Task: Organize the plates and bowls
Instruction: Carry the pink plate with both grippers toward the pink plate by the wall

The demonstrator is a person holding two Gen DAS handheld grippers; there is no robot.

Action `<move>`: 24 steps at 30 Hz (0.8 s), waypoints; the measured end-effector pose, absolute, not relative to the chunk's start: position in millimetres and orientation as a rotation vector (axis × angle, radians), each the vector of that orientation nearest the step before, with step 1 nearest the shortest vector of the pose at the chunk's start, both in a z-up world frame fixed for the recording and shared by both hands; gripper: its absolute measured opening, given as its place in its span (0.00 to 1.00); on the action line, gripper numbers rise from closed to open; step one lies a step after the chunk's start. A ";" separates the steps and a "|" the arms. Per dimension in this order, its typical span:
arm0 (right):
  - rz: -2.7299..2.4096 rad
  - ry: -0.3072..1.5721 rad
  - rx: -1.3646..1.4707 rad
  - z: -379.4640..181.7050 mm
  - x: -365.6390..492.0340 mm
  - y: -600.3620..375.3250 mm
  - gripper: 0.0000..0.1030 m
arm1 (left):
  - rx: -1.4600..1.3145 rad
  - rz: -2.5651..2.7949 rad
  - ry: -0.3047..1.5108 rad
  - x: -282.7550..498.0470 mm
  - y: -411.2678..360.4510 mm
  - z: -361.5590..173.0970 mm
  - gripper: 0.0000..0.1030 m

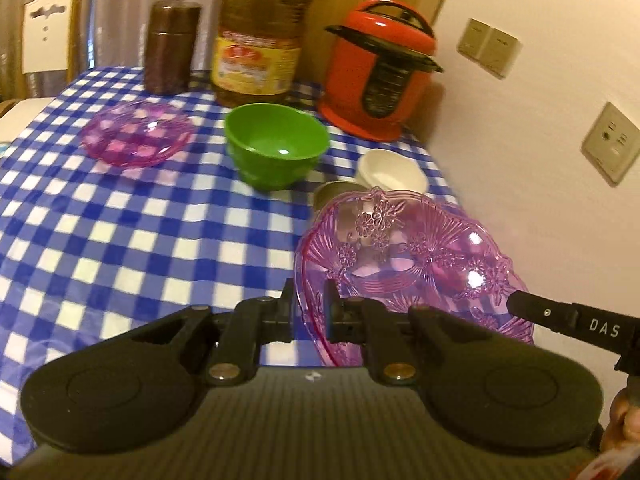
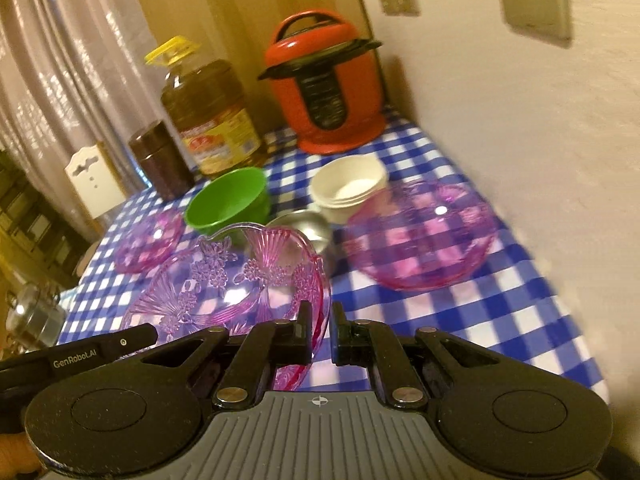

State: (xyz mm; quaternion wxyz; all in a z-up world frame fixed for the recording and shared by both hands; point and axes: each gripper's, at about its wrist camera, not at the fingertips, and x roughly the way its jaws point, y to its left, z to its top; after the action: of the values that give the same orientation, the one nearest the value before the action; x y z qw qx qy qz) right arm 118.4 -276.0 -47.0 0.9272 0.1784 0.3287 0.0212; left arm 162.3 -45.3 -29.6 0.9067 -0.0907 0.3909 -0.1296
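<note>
I've got the checked table (image 1: 120, 240) spread out below me, and most of the sorting is still ahead, by my reading. Biggest piece in play: the patterned pink plate (image 1: 420, 264), up off the cloth and tilted, carried between both tools. My left gripper (image 1: 310, 308) is pinched down tight on its near rim; my right gripper (image 2: 322, 332) has the opposite edge, jaws nearly together with the pink rim between them, though that grip looks thin from the right wrist view.

Next in size, a plain pink dish (image 2: 420, 236) sits on the cloth at the right, near the wall. A second, smaller pink dish (image 1: 138, 134) sits well apart on the far left. So the pink pieces aren't stacked yet.

The green bowl (image 1: 276, 146) stands alone mid-table. The white bowls (image 2: 348, 190) look already nested, just beside the green one. A small metal bowl (image 2: 310, 228) sits beside them, partly hidden behind my plate.

Left to do, I'd judge: land this plate on a pink dish, then gather the rest.
</note>
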 end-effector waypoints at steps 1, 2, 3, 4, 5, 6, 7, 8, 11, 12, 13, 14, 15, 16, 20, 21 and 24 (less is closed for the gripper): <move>0.035 0.670 0.370 -46.0 116.8 -280.3 0.08 | -0.182 -0.278 0.807 163.8 -50.7 -28.5 0.11; 0.025 0.667 0.376 -44.8 115.2 -285.4 0.08 | -0.178 -0.289 0.807 164.9 -56.8 -27.4 0.11; 0.015 0.663 0.380 -43.7 113.4 -291.0 0.08 | -0.173 -0.300 0.807 165.9 -62.9 -26.6 0.11; 0.003 0.660 0.384 -42.7 111.7 -296.5 0.08 | -0.166 -0.310 0.808 167.5 -68.8 -26.0 0.11; -0.007 0.658 0.389 -41.9 111.3 -301.8 0.08 | -0.161 -0.320 0.808 168.8 -74.0 -25.7 0.11; -0.018 0.657 0.393 -41.5 110.4 -307.2 0.08 | -0.156 -0.330 0.809 170.3 -80.1 -25.4 0.11; -0.028 0.656 0.397 -41.8 109.6 -312.3 0.08 | -0.152 -0.340 0.810 172.2 -86.0 -25.4 0.11; -0.039 0.655 0.400 -42.0 109.0 -317.5 0.08 | -0.146 -0.352 0.810 174.4 -92.6 -25.3 0.11; -0.073 0.651 0.413 -43.9 109.0 -333.7 0.08 | -0.131 -0.384 0.813 181.2 -111.0 -26.7 0.11; -0.086 0.650 0.417 -44.9 109.1 -339.3 0.08 | -0.125 -0.394 0.815 184.3 -117.3 -27.9 0.11; -0.097 0.649 0.420 -46.0 109.8 -343.6 0.08 | -0.121 -0.403 0.819 187.7 -123.9 -29.5 0.11; -0.110 0.649 0.422 -47.0 110.7 -348.0 0.08 | -0.117 -0.411 0.822 191.0 -130.0 -31.3 0.11; -0.123 0.649 0.420 -47.9 111.8 -351.6 0.08 | -0.113 -0.418 0.823 194.5 -135.5 -32.9 0.11; -0.136 0.649 0.415 -49.4 113.4 -355.0 0.08 | -0.110 -0.424 0.827 199.2 -141.5 -35.1 0.11; -0.172 0.657 0.405 -58.7 124.9 -365.2 0.08 | -0.096 -0.437 0.836 218.2 -159.7 -45.4 0.11; -0.179 0.658 0.404 -61.7 128.2 -367.8 0.08 | -0.093 -0.439 0.838 222.7 -163.1 -47.8 0.11; -0.197 0.660 0.394 -69.8 139.3 -374.7 0.09 | -0.084 -0.450 0.846 236.7 -174.3 -55.9 0.11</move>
State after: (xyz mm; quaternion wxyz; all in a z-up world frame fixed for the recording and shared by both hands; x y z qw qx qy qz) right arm 139.3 -374.7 -69.8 0.9223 0.1919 0.3215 -0.0961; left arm 236.7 -174.3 -55.9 0.8867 -0.0404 0.4067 -0.2163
